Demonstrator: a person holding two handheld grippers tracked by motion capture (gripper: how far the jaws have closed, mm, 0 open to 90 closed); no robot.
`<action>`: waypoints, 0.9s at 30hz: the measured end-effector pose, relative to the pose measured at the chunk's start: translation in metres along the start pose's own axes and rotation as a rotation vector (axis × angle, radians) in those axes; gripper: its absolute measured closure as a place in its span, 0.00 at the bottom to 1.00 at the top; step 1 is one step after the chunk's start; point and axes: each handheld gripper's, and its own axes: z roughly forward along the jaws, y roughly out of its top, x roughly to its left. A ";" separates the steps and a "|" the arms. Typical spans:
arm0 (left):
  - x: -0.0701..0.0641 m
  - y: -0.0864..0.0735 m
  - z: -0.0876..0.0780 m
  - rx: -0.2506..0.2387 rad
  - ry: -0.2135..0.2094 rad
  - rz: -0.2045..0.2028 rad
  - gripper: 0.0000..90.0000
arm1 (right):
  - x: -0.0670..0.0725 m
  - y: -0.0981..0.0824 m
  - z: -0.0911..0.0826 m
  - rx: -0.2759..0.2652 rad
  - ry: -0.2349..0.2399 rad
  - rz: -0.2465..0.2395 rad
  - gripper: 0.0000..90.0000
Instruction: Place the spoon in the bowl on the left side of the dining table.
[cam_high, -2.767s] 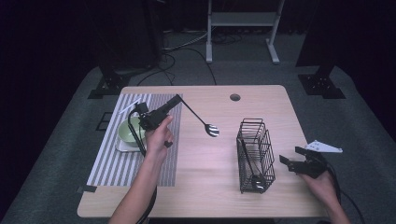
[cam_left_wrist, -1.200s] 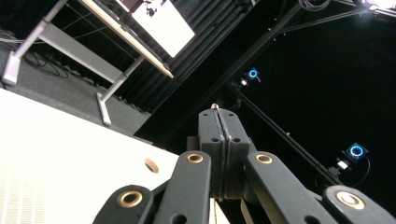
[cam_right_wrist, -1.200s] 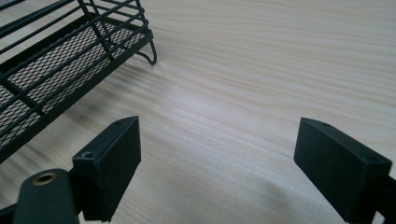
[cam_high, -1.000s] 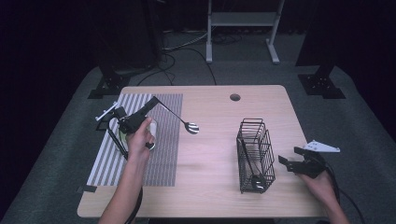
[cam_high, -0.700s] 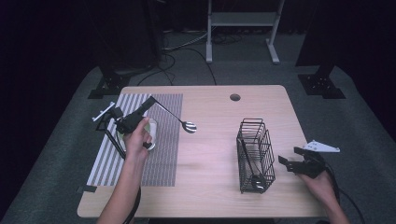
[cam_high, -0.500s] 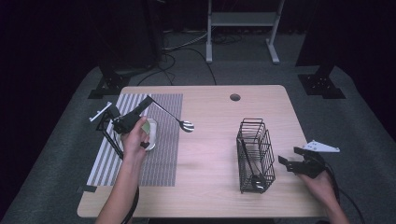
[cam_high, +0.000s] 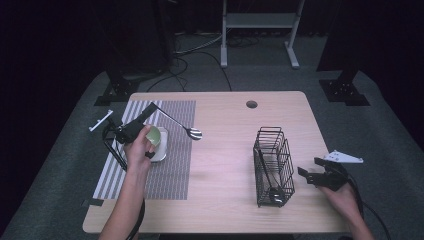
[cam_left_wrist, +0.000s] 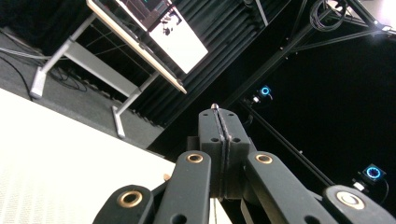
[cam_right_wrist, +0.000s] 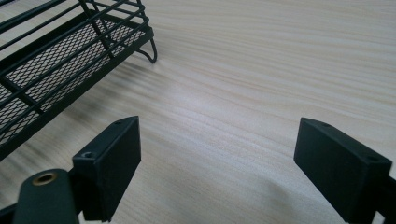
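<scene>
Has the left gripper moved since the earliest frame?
Yes. The left gripper, holding the spoon, shifted left along the striped mat, away from the basket.

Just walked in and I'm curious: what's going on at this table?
A person holds a grasping tool in each hand. The left tool is shut on the handle of a long spoon, held above a green bowl on a striped mat. The right tool rests open beside a black wire basket with utensils inside.

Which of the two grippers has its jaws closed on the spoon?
The left gripper, above the striped mat: its jaws pinch the spoon by its handle. The right gripper, beside the wire basket, stands open and empty.
</scene>
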 end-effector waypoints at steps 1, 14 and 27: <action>0.001 0.001 -0.001 -0.001 0.001 0.000 1.00 | 0.000 0.000 0.000 0.001 0.000 -0.001 0.15; 0.011 0.012 -0.013 -0.033 0.040 -0.003 1.00 | 0.000 0.000 0.001 0.001 0.000 -0.004 0.15; 0.020 0.020 -0.023 -0.061 0.070 -0.006 1.00 | 0.000 0.000 0.001 0.007 0.000 -0.006 0.15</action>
